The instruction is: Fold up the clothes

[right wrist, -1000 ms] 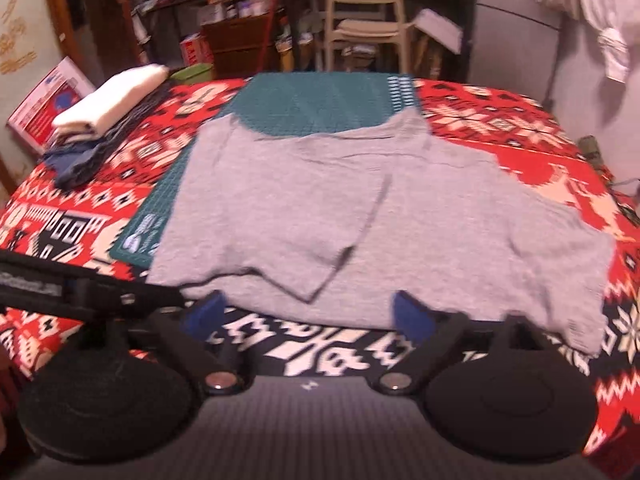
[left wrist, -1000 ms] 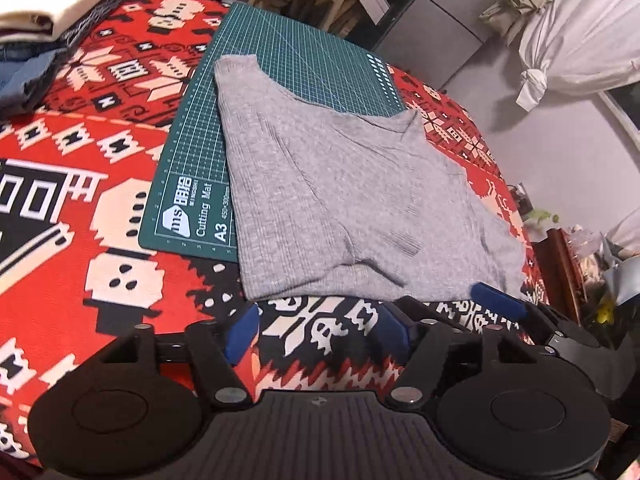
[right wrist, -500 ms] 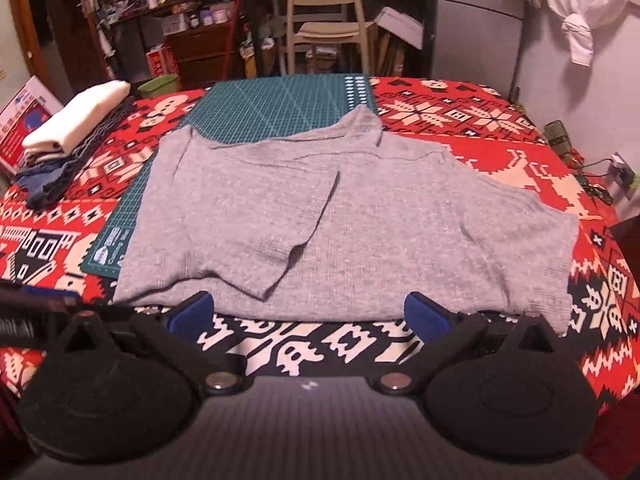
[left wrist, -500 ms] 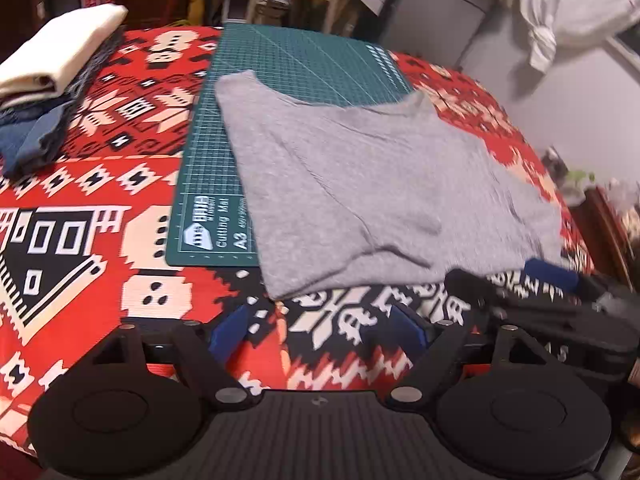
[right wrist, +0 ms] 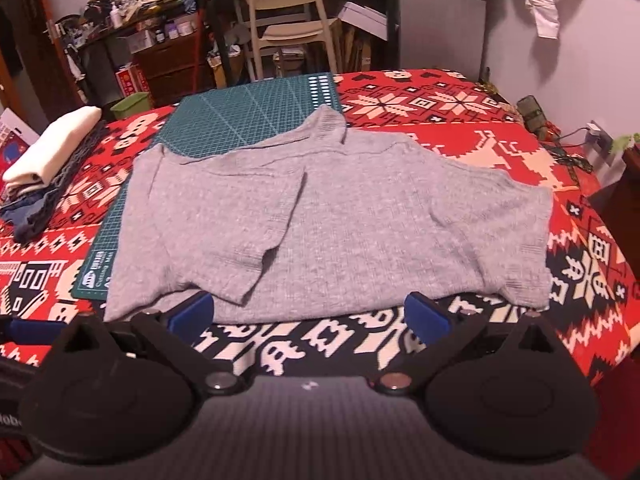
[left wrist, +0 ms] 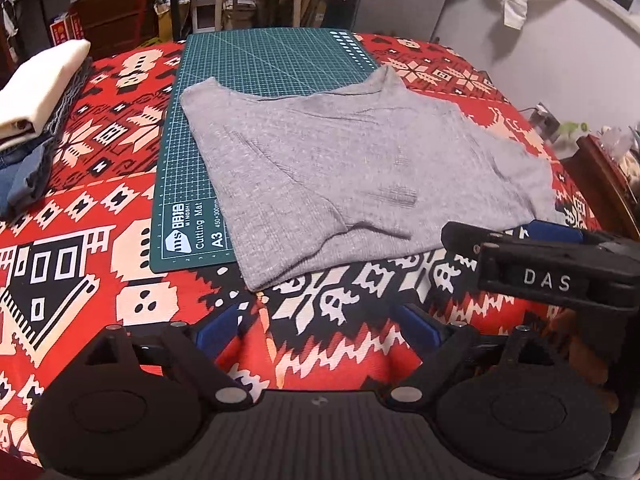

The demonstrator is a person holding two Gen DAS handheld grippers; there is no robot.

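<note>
A grey knit top lies flat across the green cutting mat and the red patterned cloth, with its left sleeve folded in over the body. My left gripper hovers over the cloth just short of the top's near hem. Its jaws are opening, with nothing between the blue pads. My right gripper stands open at the near hem, further right, and holds nothing. Its black housing shows at the right of the left wrist view.
A stack of folded clothes, cream on top and denim below, sits at the table's left edge. A pale chair and cluttered shelves stand beyond the far edge. A white cloth hangs on the right wall.
The left gripper's pads have spread wider and its view has rolled level. The right gripper's housing has come into the left view. The top has not moved.
</note>
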